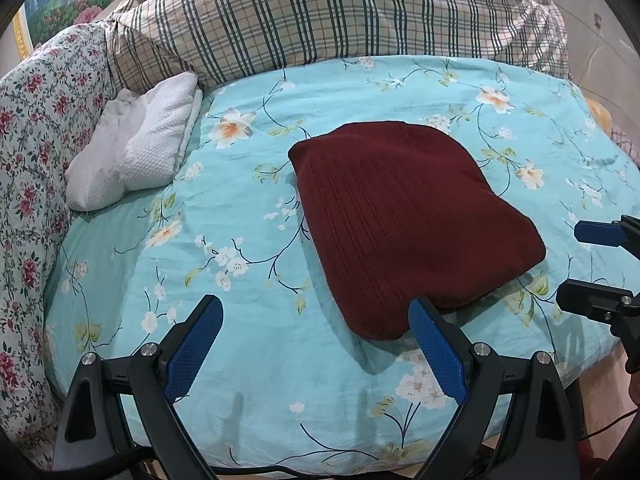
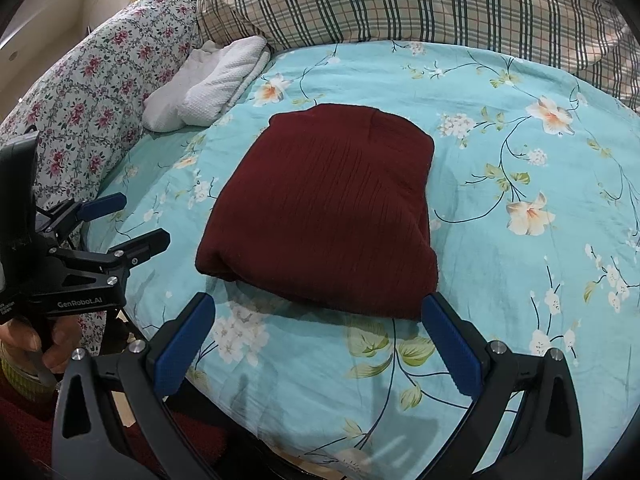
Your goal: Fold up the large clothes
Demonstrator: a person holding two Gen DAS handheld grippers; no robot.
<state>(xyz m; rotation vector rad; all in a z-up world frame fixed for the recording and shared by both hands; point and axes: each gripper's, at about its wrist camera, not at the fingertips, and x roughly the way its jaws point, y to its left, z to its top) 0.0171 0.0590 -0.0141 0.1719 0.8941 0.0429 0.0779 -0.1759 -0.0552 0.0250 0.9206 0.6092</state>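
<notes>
A dark red knitted garment [image 1: 408, 224] lies folded into a compact rectangle on the light blue floral bedspread [image 1: 240, 208]. It also shows in the right wrist view [image 2: 328, 208]. My left gripper [image 1: 316, 312] is open and empty, just in front of the garment's near left corner. It also shows at the left of the right wrist view [image 2: 136, 220]. My right gripper [image 2: 318, 308] is open and empty, at the garment's near edge. It also shows at the right edge of the left wrist view [image 1: 576, 264].
A white textured cloth [image 1: 136, 144] lies bunched at the far left of the bed. A plaid quilt [image 1: 320, 20] is piled along the back. A pink-flowered quilt [image 1: 36, 128] runs down the left side. The bed's front edge is just below both grippers.
</notes>
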